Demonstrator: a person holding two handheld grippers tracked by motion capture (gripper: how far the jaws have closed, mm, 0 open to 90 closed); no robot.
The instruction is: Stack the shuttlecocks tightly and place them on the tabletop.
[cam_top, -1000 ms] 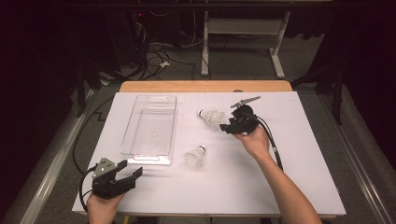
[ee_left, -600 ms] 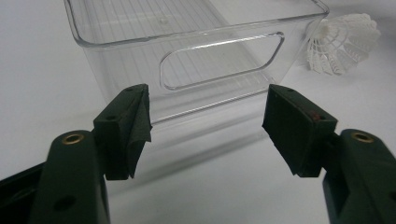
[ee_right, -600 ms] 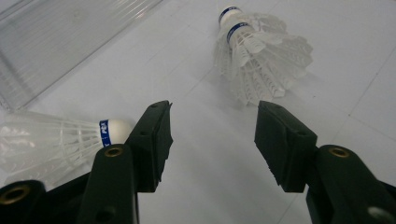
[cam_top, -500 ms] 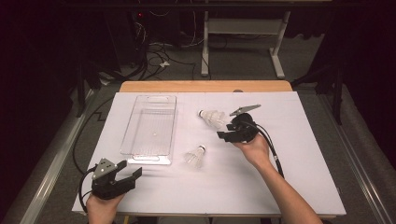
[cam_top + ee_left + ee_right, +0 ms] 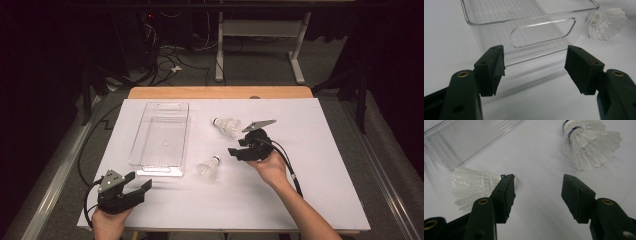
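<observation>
Right gripper: it was held over the desk at about 3 o'clock from the middle, pointing toward 9 o'clock.
Right fingers: they were spread, with bare desk between them; the jaws had just been opening.
Near shuttlecock: it lay on its side at 7 o'clock from the right gripper, close to it but apart. In the right gripper view its cork end was seen just behind the left-hand finger; whether it was touched could not be told.
Far shuttlecock: it lay on its side at 11 o'clock from the right gripper; in the right gripper view a blue band was seen on its cork.
Clear bin: it stood at 9 o'clock from both shuttlecocks, its long side running 12 to 6 o'clock.
Left gripper: it was held at the desk's 7 o'clock corner, near the bin's near end.
Left fingers: they were spread wide with nothing between them; the bin's handle cut-out was seen ahead.
</observation>
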